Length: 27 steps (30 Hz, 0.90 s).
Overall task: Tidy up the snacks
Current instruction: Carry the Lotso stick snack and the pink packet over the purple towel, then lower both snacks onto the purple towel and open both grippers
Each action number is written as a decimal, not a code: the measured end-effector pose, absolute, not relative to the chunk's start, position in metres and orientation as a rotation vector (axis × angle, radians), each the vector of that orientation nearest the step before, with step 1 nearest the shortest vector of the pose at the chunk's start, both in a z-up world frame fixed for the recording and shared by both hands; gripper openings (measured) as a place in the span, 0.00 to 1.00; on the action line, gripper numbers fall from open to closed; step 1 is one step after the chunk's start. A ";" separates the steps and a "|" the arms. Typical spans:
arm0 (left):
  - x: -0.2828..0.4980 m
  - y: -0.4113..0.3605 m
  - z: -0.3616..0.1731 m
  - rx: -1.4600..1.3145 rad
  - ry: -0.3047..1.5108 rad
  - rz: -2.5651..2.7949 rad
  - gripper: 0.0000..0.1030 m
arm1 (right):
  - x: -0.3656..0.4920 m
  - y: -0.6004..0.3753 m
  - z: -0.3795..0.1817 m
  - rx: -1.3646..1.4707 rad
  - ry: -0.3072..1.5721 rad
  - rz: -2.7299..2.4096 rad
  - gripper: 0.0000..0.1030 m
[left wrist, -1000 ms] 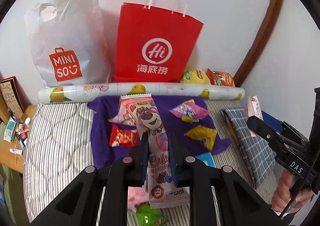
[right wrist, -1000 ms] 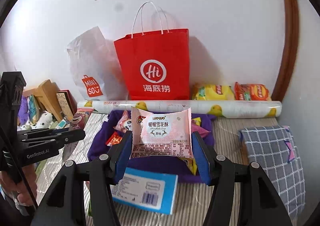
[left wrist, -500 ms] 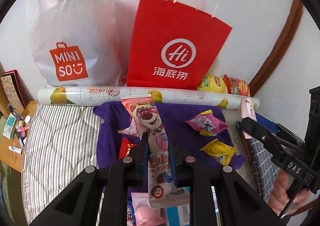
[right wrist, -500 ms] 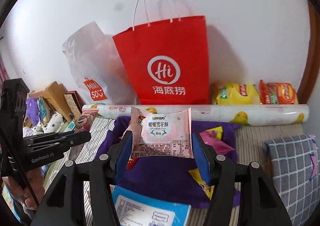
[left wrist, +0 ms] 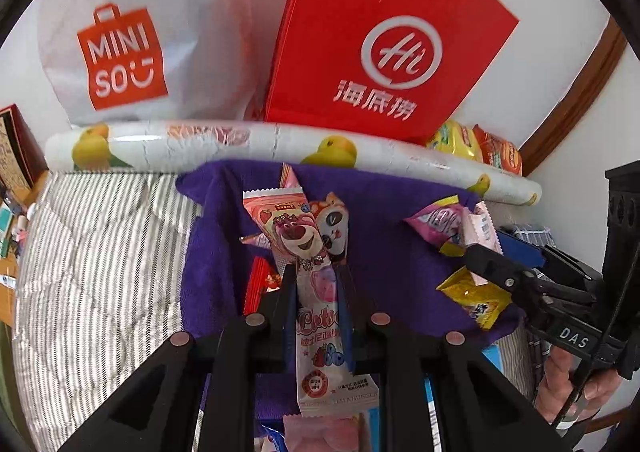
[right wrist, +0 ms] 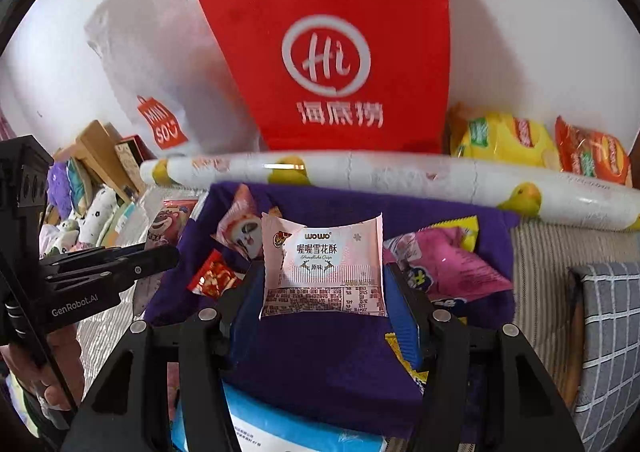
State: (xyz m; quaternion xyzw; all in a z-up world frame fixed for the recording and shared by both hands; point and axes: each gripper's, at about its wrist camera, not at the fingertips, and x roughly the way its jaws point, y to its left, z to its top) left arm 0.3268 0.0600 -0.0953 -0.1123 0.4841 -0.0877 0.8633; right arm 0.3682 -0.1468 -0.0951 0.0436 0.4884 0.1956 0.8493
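The left gripper point(left wrist: 316, 292) is clamping its black jaws tight on a long, narrow pink plastic snack packet printed with a strawberry bear point(left wrist: 310, 264), the packet standing up between the fingers and hanging over the purple fleece cloth point(left wrist: 384, 228). The right gripper point(right wrist: 324, 284) is squeezing its blue-padded jaws against both side edges of a flat, square pale-pink snack pouch marked "wowo" point(right wrist: 322, 264), holding it upright above that same purple cloth.

On the cloth, a small red foil sweet wrapper point(right wrist: 212, 278) is lying left of the square pouch, and a panda-faced pink sachet point(right wrist: 240, 228) is sitting just behind it. A bright pink crinkled snack bag point(right wrist: 444, 266) is resting on the cloth's right side, with a small yellow sachet point(left wrist: 474, 300) near the cloth's right edge. A light blue flat box point(right wrist: 280, 428) is poking out from under the cloth's near edge.

Behind the cloth, a long white roll printed with yellow fruit point(right wrist: 400, 171) is lying crosswise, touching its far edge. Beyond the roll, a red paper carrier bag with a white "Hi" logo point(right wrist: 332, 51) and a white plastic Miniso shopping bag point(left wrist: 132, 47) are leaning against the wall, with a yellow crisp packet point(right wrist: 500, 139) and an orange crisp packet point(right wrist: 592, 151) beside them. The cloth is spread over a grey-and-white striped quilt point(left wrist: 92, 252).
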 end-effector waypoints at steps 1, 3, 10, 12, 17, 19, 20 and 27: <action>0.327 0.061 -0.098 -0.238 1.019 -0.188 0.17 | 0.370 -0.144 -0.100 0.081 1.040 0.412 0.56; 0.329 0.063 -0.105 -0.251 1.023 -0.198 0.17 | 0.372 -0.139 -0.109 0.070 1.059 0.415 0.56; 0.336 0.072 -0.121 -0.306 1.032 -0.223 0.17 | 0.378 -0.126 -0.136 0.038 1.129 0.419 0.56; 0.337 0.073 -0.124 -0.313 1.031 -0.228 0.17 | 0.380 -0.126 -0.141 0.038 1.143 0.417 0.56; 0.340 0.074 -0.128 -0.308 1.029 -0.221 0.17 | 0.382 -0.125 -0.152 0.026 1.173 0.409 0.56; 0.339 0.073 -0.128 -0.303 1.026 -0.226 0.17 | 0.383 -0.123 -0.156 0.018 1.187 0.408 0.56; 0.340 0.073 -0.128 -0.298 1.025 -0.225 0.17 | 0.383 -0.123 -0.157 0.015 1.191 0.408 0.56; 0.342 0.070 -0.132 -0.283 1.037 -0.227 0.17 | 0.383 -0.116 -0.164 -0.016 1.212 0.410 0.57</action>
